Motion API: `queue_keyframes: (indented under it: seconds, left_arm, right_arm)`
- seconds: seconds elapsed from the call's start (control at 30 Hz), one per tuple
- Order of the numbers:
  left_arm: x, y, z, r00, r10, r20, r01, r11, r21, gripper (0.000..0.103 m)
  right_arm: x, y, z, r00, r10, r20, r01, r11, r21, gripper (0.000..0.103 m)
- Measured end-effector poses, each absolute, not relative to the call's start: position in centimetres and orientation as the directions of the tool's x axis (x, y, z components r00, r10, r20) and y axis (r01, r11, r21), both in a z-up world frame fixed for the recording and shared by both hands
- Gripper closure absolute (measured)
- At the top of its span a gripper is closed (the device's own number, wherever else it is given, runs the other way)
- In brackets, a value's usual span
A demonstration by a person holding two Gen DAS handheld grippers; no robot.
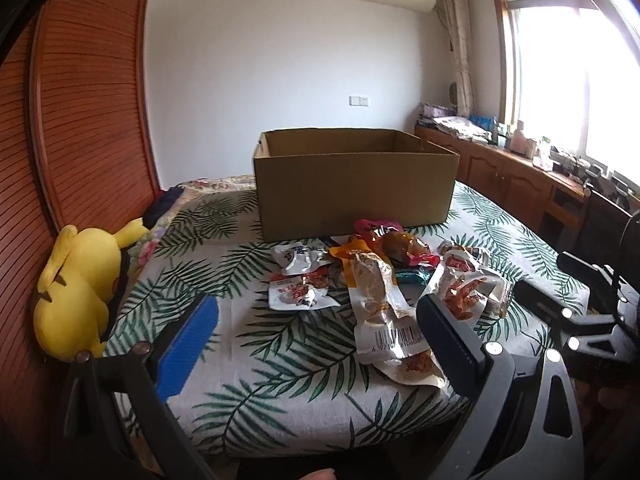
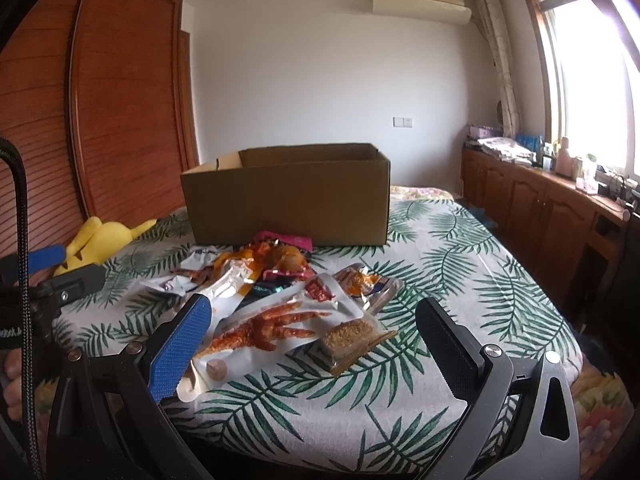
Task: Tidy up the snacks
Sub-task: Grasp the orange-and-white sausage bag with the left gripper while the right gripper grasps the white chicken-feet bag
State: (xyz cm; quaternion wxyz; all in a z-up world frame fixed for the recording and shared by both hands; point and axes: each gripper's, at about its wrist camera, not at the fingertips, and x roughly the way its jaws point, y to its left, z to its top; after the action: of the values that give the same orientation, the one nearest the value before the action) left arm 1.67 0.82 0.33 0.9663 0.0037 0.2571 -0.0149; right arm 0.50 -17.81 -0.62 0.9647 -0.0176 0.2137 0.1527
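Note:
A pile of snack packets (image 1: 384,276) lies on a leaf-print cloth in front of an open brown cardboard box (image 1: 354,182). In the left wrist view my left gripper (image 1: 320,320) is open and empty, hovering before the pile's near left side. In the right wrist view the pile (image 2: 280,288) lies ahead, with a chicken-feet packet (image 2: 268,328) and a small grain-bar packet (image 2: 352,340) nearest. My right gripper (image 2: 316,332) is open and empty just before them. The box (image 2: 288,196) stands behind the pile.
A yellow plush toy (image 1: 80,292) lies at the cloth's left edge against a wooden wardrobe (image 1: 80,120). A wooden sideboard (image 2: 560,208) with clutter runs under the window on the right. The other gripper (image 1: 580,312) shows at the right.

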Motion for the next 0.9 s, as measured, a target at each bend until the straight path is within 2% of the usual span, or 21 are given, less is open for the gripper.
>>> queue_keyframes:
  seconds: [0.17,0.47,0.7,0.77,0.9]
  left_arm:
    - [4.3,0.6,-0.1,0.839,-0.081,-0.538,0.082,0.996,-0.022,0.003]
    - [8.3,0.1,-1.8,0.761,-0.155,-0.630,0.145,0.987,-0.068,0.005]
    - [11.0,-0.7,-3.1,0.676,-0.235,-0.699,0.196,0.971,-0.137,0.013]
    - [12.0,-0.9,-3.6,0.641,-0.225,-0.734,0.184,0.973,-0.138,0.019]
    - [13.2,-1.0,-4.0,0.606,-0.246,-0.756,0.196,0.968,-0.158,0.022]
  right_arm:
    - [1.7,-17.0,-2.0,0.825,0.307,-0.474,-0.335,0.942,0.028,0.002]
    - [3.0,-16.1,-3.7,0.759,0.356,-0.545,-0.393,0.918,0.053,0.018]
    - [3.0,-15.8,-4.1,0.728,0.380,-0.570,-0.419,0.906,0.069,0.025]
    - [3.1,-15.8,-4.2,0.711,0.400,-0.578,-0.433,0.897,0.088,0.029]
    - [3.0,-15.6,-4.3,0.696,0.413,-0.588,-0.445,0.890,0.099,0.035]
